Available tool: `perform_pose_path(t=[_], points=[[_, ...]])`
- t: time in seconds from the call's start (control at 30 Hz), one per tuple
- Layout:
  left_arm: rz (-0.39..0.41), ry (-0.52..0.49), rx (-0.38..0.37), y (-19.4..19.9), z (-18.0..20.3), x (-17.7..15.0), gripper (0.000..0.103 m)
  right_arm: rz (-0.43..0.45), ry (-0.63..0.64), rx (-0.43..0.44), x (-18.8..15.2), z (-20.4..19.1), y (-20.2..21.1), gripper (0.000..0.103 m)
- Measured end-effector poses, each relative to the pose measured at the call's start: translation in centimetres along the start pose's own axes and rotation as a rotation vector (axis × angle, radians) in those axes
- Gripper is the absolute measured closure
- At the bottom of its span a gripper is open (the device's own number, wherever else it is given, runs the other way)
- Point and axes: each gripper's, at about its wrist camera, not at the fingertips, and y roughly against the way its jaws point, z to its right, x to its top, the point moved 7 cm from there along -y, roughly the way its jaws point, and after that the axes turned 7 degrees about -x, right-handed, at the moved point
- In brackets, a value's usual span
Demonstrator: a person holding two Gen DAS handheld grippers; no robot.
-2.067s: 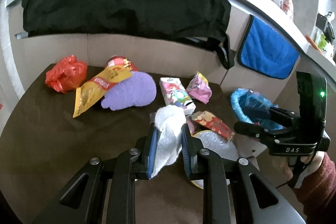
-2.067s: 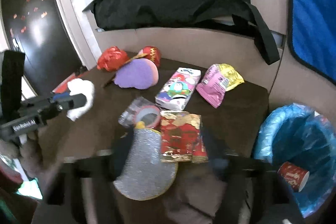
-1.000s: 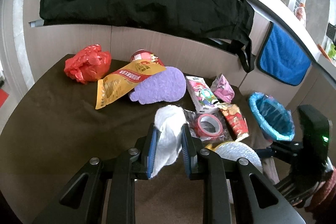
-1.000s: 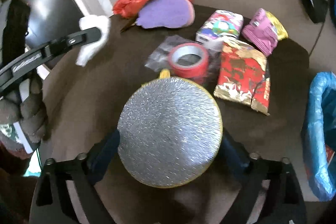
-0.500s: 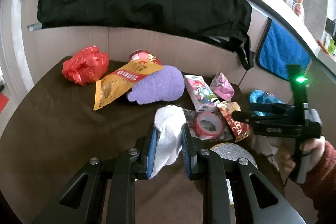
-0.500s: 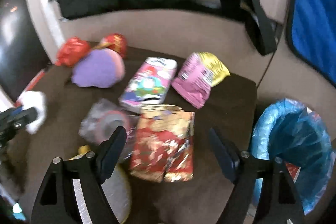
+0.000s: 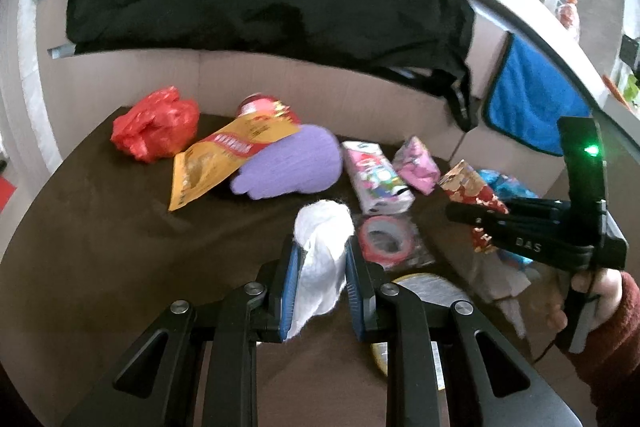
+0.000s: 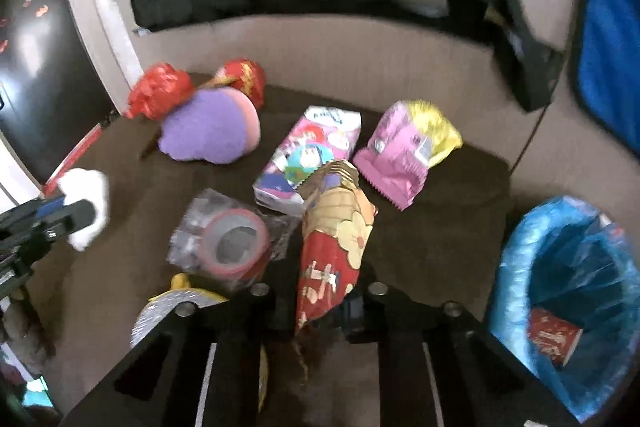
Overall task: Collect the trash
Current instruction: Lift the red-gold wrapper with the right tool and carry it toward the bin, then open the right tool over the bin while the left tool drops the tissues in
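Note:
My left gripper [image 7: 320, 279] is shut on a crumpled white tissue [image 7: 322, 255] and holds it above the dark table [image 7: 100, 227]. My right gripper [image 8: 316, 311] is shut on a red and gold snack wrapper [image 8: 334, 247] lifted off the table; it also shows in the left wrist view [image 7: 474, 193]. The bin with a blue bag [image 8: 568, 291] stands to the right of the table, a red wrapper inside it. The tissue shows at the left in the right wrist view [image 8: 86, 199].
On the table lie a red tape roll in plastic [image 8: 234, 245], a silver round board [image 7: 424, 291], a cartoon-printed pack [image 8: 310, 155], a pink and yellow pouch [image 8: 408, 147], a purple sponge [image 7: 292, 163], a yellow snack bag [image 7: 224, 159] and a red plastic bag [image 7: 156, 123]. A black cloth hangs behind.
My right gripper has closed on the red and gold wrapper and lifted it off the table. My left gripper still holds the tissue, nearly in the same place.

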Motion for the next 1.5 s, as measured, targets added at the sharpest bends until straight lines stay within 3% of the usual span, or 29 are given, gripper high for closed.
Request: perform_pose_path(t=[0.2,0.4,0.7,0.9,1.03,1.5], points=[[0.036,-0.060,-0.028,1.2,4.3,2.0,0.080,0.101,-0.030,0.028,0.6,1.3,5.1,0.092],[0.095,-0.136,-0.079,1.1,10.9,4.4,0.080,0.196,-0.112,-0.008,0.3,6.2,10.7,0.092],[0.043,-0.209,-0.211,-6.6,21.7,5.5,0.080,0.274,-0.207,-0.155,-2.0,16.0,15.7,0.092],[-0.019,-0.227,-0.232,-12.1,25.7,5.0,0.080,0.244,-0.291,-0.205,-4.5,22.1,14.5,0.091],[-0.055,-0.232,-0.243,-14.9,27.2,4.3,0.080,0.206,-0.319,-0.210,-6.0,24.0,12.5,0.091],[-0.160,-0.211,-0.229,-21.1,27.1,2.4,0.080,0.121,-0.394,-0.163,-8.7,27.8,6.8,0.090]])
